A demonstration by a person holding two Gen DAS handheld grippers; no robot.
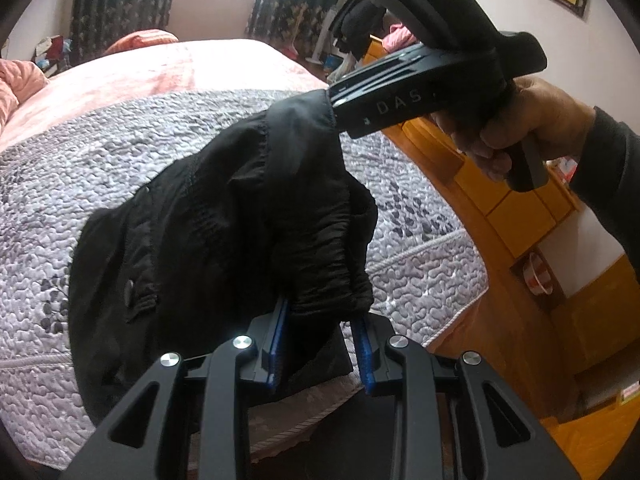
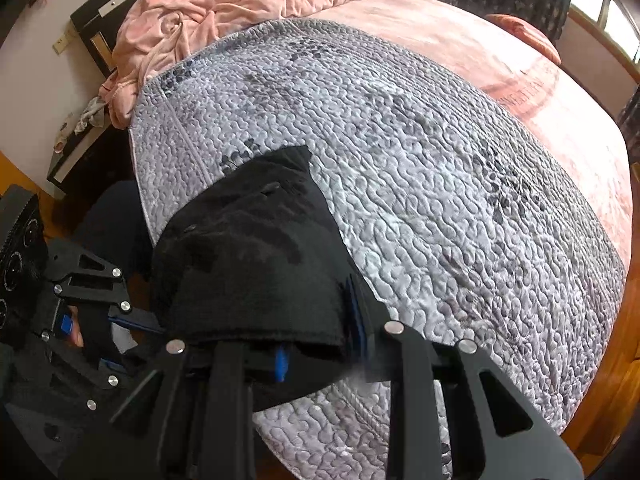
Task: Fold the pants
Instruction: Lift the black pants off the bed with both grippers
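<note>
The pants [image 1: 224, 216] hang as a bunched black mass between the two grippers, above the grey quilt [image 1: 120, 140] that covers the near part of the bed; whether their lower folds touch the quilt cannot be told. In the left wrist view the gathered, elasticated band runs from the left gripper [image 1: 320, 344] at lower centre up and right to the right gripper [image 1: 334, 110] in the upper right of the frame. That diagonal is the long axis of the held edge, and the rest of the cloth sags left of it and below it. The coming move, I judge, turns on this line: both ends must come down together so the band lands straight across the quilt, which lies ahead of and below both grippers.

The left gripper's jaws stand narrowly apart, with the puckered band bunched between the blue pads [image 1: 280, 344], so it grips the pants. In the right wrist view the right gripper is likewise nearly closed, black cloth draped over and between its fingers, gripping the other end. Neither hand is clearly nearer the quilt.

The fabric is thin, matte and heavily creased, with a button [image 1: 130, 292] showing at lower left. Beyond the quilt lie a pink blanket [image 2: 224, 4] and a wooden frame [image 1: 516, 208] at right.
</note>
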